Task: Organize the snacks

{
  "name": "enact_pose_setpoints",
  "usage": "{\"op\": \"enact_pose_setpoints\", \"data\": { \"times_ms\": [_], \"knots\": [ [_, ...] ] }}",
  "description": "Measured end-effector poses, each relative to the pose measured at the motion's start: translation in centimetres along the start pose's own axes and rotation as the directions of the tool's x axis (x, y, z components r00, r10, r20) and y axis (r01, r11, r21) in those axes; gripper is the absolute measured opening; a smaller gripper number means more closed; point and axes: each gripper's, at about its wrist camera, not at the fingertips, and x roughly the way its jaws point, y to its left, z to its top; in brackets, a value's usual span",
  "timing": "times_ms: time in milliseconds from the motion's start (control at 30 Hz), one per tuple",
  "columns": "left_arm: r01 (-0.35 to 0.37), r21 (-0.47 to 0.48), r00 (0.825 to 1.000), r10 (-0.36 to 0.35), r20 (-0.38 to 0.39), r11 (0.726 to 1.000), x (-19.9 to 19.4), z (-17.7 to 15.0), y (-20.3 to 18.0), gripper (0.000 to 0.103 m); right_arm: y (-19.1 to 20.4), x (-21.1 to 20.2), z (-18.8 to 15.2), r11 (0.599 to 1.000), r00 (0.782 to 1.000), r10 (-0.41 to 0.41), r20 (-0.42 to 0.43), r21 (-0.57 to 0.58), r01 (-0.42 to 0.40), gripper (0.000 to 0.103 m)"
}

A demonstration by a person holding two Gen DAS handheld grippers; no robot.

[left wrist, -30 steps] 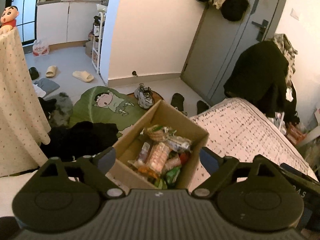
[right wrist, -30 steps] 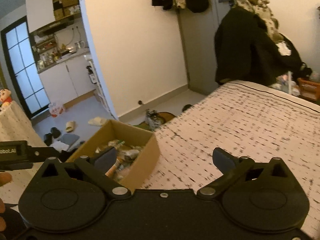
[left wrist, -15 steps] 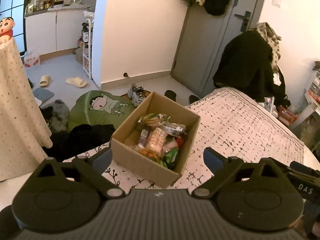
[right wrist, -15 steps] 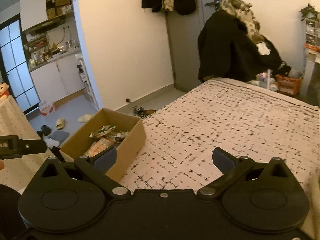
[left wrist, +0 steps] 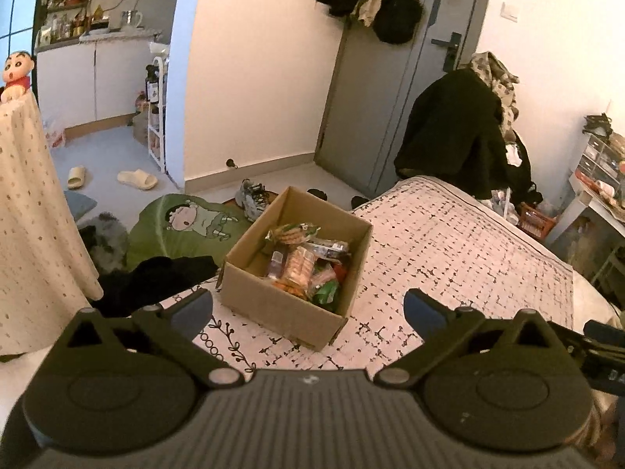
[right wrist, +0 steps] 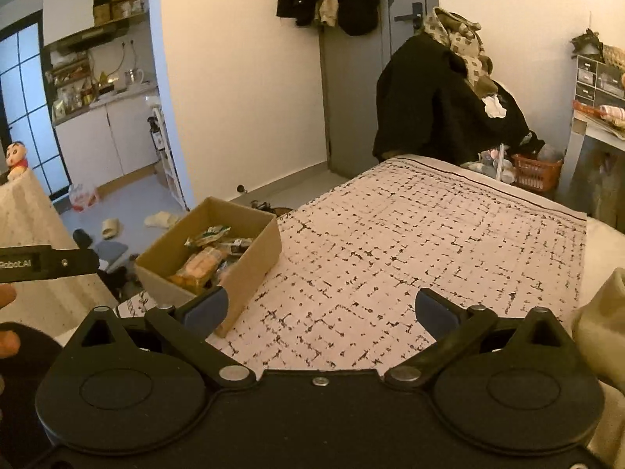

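Note:
An open cardboard box stands at the near left corner of the patterned bed. Several wrapped snacks lie inside it. My left gripper hangs short of the box, its jaws still opening, with nothing between the blue pads. In the right wrist view the same box sits ahead to the left with its snacks. My right gripper is open over the bedspread, empty, beside the box's right wall. The left gripper's body shows at that view's left edge.
Dark clothes hang over the bed's far end. A green cartoon rug, shoes and slippers lie on the floor left of the bed. A cloth-covered table stands at the left. A pale cushion lies at the right.
Both grippers have drawn back from the box, which now looks smaller and farther. The left jaws have spread wider. More of the bedspread shows.

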Motion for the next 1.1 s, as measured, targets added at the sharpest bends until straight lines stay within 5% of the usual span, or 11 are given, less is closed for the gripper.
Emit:
{"op": "enact_pose_setpoints", "data": {
  "times_ms": [1100],
  "knots": [
    [0.038,0.062,0.999,-0.036,-0.019,0.997,-3.2,-1.3,1.4,0.103,1.2,-3.1,-0.8,0.998,0.998,0.054,-0.036,-0.015,-0.055,0.103]
  ]
}}
